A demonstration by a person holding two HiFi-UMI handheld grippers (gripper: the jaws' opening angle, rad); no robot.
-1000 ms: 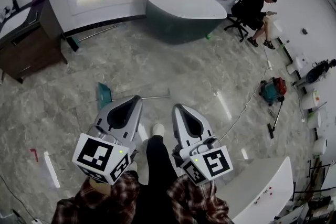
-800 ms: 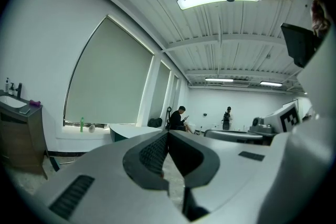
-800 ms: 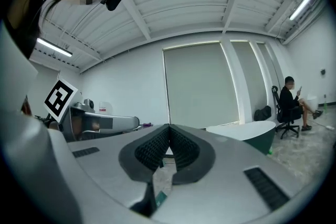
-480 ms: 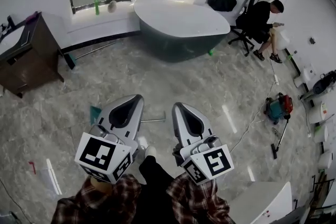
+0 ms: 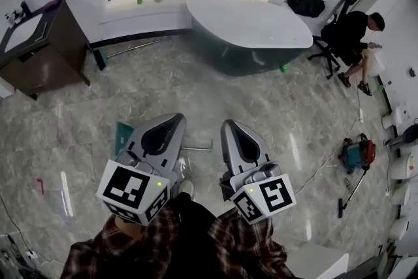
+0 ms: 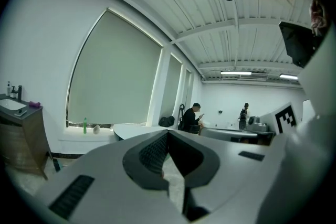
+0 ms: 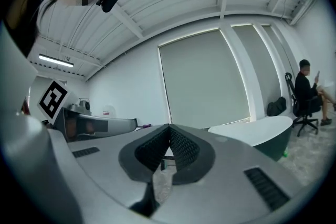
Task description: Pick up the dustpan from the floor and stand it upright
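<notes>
Teal dustpan laid flat on floor, at 9 o'clock of left gripper, jaws closed empty, right gripper likewise closed

The right tongs meet tip to tip, empty, facing a window.

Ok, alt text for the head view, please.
The left hand-held gripper and right hand-held gripper, both shut and empty, hover over a marble floor. A teal dustpan lies on it, partly hidden behind the left one.

Left tool and right tool side by side, level, jaws together, empty
</notes>
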